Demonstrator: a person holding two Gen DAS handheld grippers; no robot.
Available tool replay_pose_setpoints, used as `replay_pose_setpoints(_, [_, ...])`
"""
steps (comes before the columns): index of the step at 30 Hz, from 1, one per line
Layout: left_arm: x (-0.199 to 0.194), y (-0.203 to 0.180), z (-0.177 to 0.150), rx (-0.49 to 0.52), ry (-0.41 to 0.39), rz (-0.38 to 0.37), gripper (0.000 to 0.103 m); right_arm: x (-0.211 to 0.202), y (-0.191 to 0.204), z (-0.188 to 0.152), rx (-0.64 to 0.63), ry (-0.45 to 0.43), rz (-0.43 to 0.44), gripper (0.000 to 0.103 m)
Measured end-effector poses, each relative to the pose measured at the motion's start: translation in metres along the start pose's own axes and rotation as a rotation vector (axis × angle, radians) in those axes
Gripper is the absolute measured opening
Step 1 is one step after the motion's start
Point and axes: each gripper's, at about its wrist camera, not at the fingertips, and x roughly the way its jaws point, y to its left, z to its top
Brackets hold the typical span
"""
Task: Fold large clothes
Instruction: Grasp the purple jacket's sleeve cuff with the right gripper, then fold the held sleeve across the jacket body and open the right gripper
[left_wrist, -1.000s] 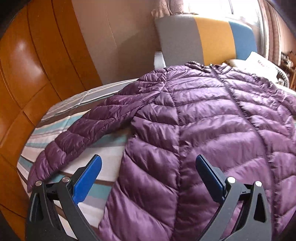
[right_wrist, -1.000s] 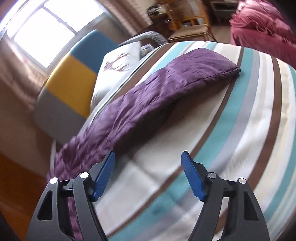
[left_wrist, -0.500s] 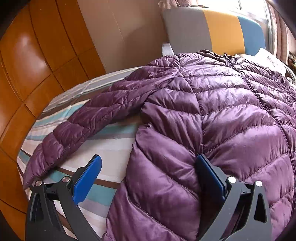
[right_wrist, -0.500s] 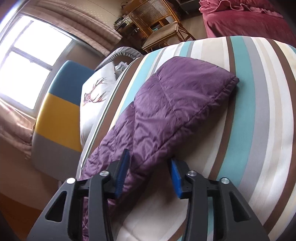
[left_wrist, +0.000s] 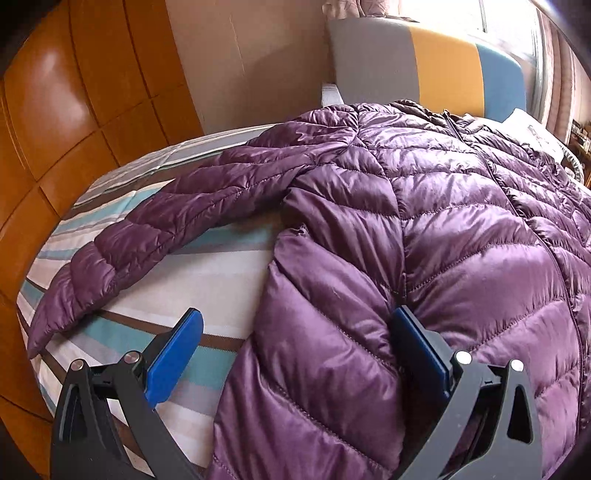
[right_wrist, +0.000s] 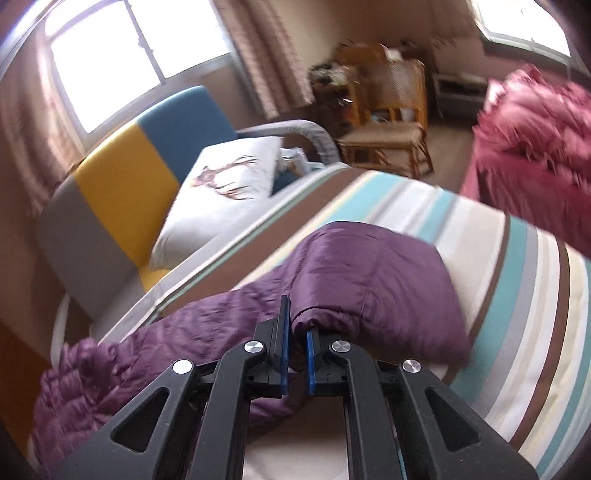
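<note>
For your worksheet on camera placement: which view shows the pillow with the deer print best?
The right wrist view: the pillow lies nearly whole, its deer drawing readable, against the headboard. The left wrist view catches only a white corner behind the purple jacket.

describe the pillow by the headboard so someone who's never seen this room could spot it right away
Start at the striped bed and look to its head, where a padded headboard in grey, yellow and blue blocks stands under the window. The pillow leans at its base. It is the only white thing there, printed with a brown deer.
</note>
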Motion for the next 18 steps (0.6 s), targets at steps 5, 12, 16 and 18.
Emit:
replay_pose_setpoints(5, [0.0,0.0,0.0,0.002,-0.002,0.004,0.101,-0.017,0.075,-0.022,-0.267,-0.018,0.059,0.008])
replay_pose_setpoints(12, [-0.001,0.001,-0.002,-0.004,-0.001,-0.003,0.101,-0.038,0.18,-0.088,-0.641,-0.018,0.128,0.008])
replay_pose_setpoints(16, [-0.001,0.001,-0.002,-0.003,-0.001,-0.003,0.101,-0.044,0.233,-0.138,-0.86,0.009,0.12,0.007])
replay_pose_setpoints(18, [0.0,0.001,-0.001,-0.004,-0.001,-0.004,0.101,-0.047,0.251,-0.159,-0.961,-0.009,0.107,0.007])
